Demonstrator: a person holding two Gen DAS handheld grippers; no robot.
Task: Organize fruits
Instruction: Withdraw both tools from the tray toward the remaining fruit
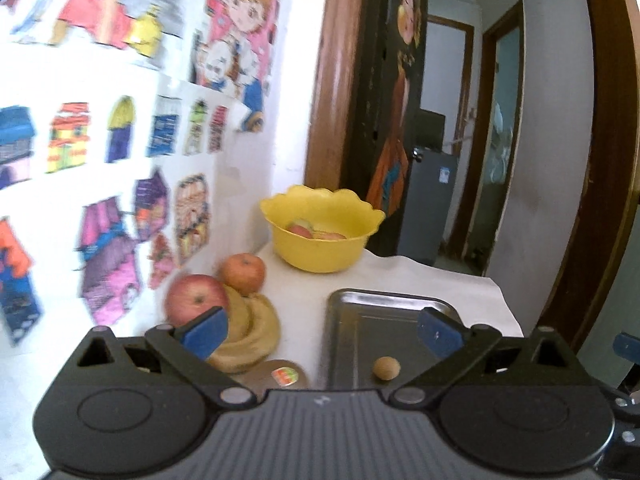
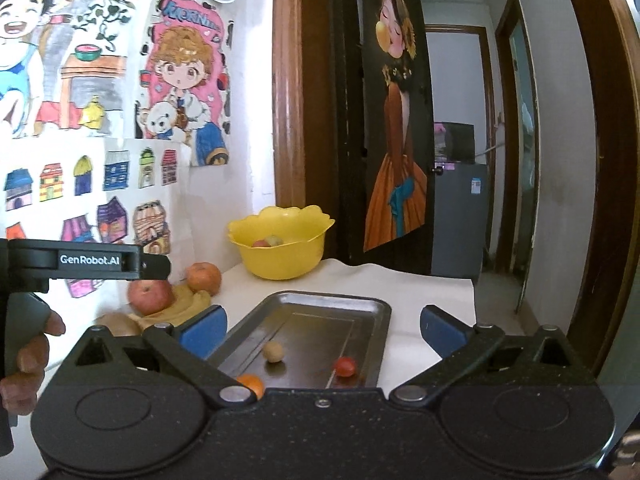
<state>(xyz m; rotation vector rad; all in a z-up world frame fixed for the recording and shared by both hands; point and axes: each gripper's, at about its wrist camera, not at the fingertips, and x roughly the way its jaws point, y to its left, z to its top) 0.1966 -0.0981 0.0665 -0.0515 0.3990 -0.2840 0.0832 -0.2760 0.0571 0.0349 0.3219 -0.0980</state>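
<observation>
A metal tray lies on the white table and holds a small tan fruit, a small red fruit and an orange one at its near edge. Behind it a yellow bowl contains fruit pieces. By the wall sit a red apple, an orange, bananas and a stickered brown fruit. My left gripper is open with nothing between its fingers, above the tray's near part. My right gripper is open and empty over the tray. The tan fruit shows in both views.
The wall on the left carries colourful drawings. A brown door frame and a dark door with a poster stand behind the table. The table's right edge drops to a hallway. A hand holds the left gripper's handle.
</observation>
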